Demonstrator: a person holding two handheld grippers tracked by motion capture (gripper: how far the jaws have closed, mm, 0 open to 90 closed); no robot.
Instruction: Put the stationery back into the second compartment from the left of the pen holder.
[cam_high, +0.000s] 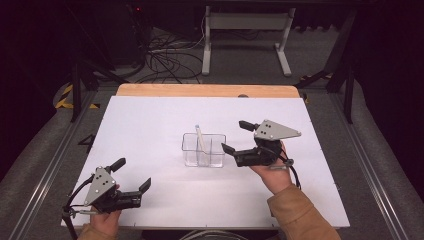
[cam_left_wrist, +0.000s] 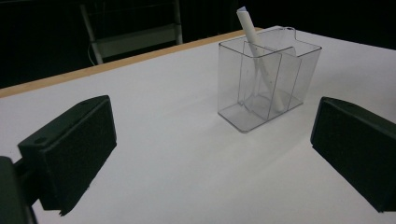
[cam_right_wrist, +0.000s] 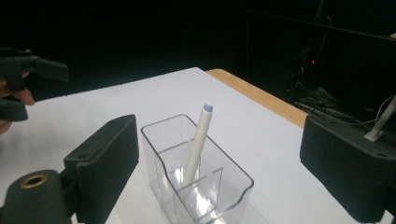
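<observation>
Now I hold both tongs, left (cam_high: 134, 174) and right (cam_high: 234, 137), apart and empty, leaving the white stick (cam_high: 201, 140) leaning inside the clear box (cam_high: 203, 150).

No text, label, brand, number or sign can be read anywhere in these pictures. The yellow-and-black striped marking (cam_high: 64, 96) on the floor at the upper left of the high view is a pattern only, with no lettering. The clear container (cam_high: 203, 149) at the centre of the table (cam_high: 150, 130) carries no print that shows, and the white stick (cam_right_wrist: 196, 147) standing in it is blank as far as can be made out.
</observation>
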